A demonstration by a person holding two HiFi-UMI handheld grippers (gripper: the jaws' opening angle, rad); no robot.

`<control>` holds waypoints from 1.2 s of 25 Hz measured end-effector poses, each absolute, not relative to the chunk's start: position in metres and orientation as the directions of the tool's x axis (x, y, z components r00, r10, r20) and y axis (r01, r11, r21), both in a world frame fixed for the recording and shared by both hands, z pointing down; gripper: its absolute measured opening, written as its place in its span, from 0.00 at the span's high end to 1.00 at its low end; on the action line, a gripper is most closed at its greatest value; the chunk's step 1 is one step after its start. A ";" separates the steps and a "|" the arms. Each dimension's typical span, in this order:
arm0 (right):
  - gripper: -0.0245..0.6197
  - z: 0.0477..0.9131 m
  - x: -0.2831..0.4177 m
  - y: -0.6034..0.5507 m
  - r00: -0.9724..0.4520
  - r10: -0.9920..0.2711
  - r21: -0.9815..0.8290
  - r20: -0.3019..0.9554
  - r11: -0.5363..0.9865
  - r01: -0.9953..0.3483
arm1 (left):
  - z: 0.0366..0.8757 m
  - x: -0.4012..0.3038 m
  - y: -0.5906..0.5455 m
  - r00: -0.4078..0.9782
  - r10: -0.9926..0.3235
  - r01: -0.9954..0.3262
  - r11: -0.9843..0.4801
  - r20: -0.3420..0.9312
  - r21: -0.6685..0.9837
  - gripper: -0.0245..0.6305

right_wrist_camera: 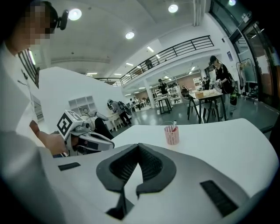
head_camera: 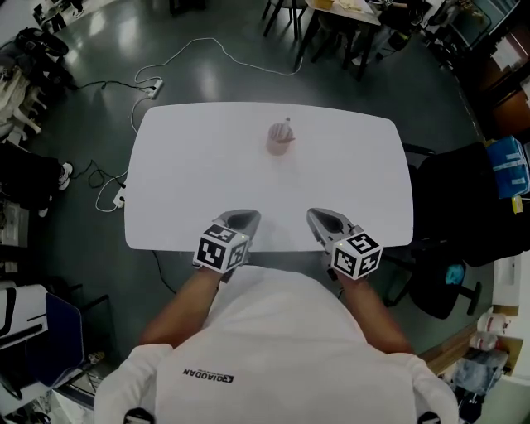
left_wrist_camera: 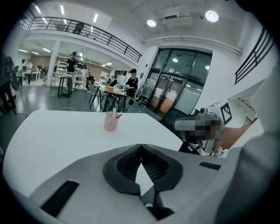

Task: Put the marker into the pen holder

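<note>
A pink mesh pen holder (head_camera: 281,141) stands upright on the white table (head_camera: 190,182), toward its far side. A marker (head_camera: 288,124) sticks up out of the holder, also seen as the marker (right_wrist_camera: 174,125) in the pen holder (right_wrist_camera: 171,135) in the right gripper view. Both grippers hover over the table's near edge, well short of the holder. My left gripper (head_camera: 246,218) is shut with nothing between its jaws; its tips (left_wrist_camera: 141,147) touch. My right gripper (head_camera: 317,217) is likewise shut and empty, tips (right_wrist_camera: 139,147) together. The pen holder (left_wrist_camera: 111,121) lies ahead in the left gripper view.
A black office chair (head_camera: 464,207) stands close to the table's right end. Cables and a power strip (head_camera: 153,84) lie on the floor beyond the far left corner. Other tables and chairs (head_camera: 331,25) stand further back.
</note>
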State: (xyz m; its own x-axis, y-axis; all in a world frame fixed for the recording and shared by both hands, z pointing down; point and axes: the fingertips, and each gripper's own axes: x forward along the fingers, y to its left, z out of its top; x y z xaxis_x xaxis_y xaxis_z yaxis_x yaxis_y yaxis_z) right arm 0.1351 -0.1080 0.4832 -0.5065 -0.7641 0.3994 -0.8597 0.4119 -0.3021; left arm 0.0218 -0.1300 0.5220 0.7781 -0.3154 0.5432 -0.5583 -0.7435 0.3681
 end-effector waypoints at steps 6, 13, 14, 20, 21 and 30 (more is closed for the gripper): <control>0.93 0.474 0.174 -0.058 -0.515 -0.775 -0.284 0.367 0.434 -0.855 | 0.510 0.067 -0.077 0.766 -0.348 -0.578 -0.741 0.541 0.342 0.92; 0.93 0.471 0.193 0.006 -0.571 -0.748 -0.322 0.337 0.478 -0.817 | 0.498 0.094 -0.007 0.736 -0.402 -0.622 -0.720 0.545 0.309 0.92; 0.93 0.473 0.194 0.018 -0.585 -0.739 -0.328 0.335 0.490 -0.807 | 0.497 0.098 0.004 0.732 -0.412 -0.629 -0.715 0.543 0.306 0.92; 0.93 0.485 0.200 0.070 -0.640 -0.688 -0.351 0.343 0.537 -0.767 | 0.498 0.106 0.057 0.704 -0.453 -0.671 -0.678 0.547 0.302 0.92; 0.93 0.489 0.198 0.076 -0.649 -0.677 -0.357 0.348 0.544 -0.759 | 0.500 0.106 0.065 0.698 -0.457 -0.678 -0.670 0.551 0.303 0.92; 0.93 0.477 0.177 0.097 -0.692 -0.656 -0.364 0.301 0.592 -0.719 | 0.497 0.079 0.101 0.642 -0.503 -0.739 -0.608 0.579 0.291 0.92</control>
State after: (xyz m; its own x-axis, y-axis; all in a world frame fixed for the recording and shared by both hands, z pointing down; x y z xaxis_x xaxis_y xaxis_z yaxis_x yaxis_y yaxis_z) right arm 0.1775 0.0967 0.4775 -0.6924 -0.6557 0.3009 -0.7189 0.5920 -0.3642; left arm 0.0786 0.1010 0.4973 0.6419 -0.5030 0.5787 -0.7387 -0.6080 0.2910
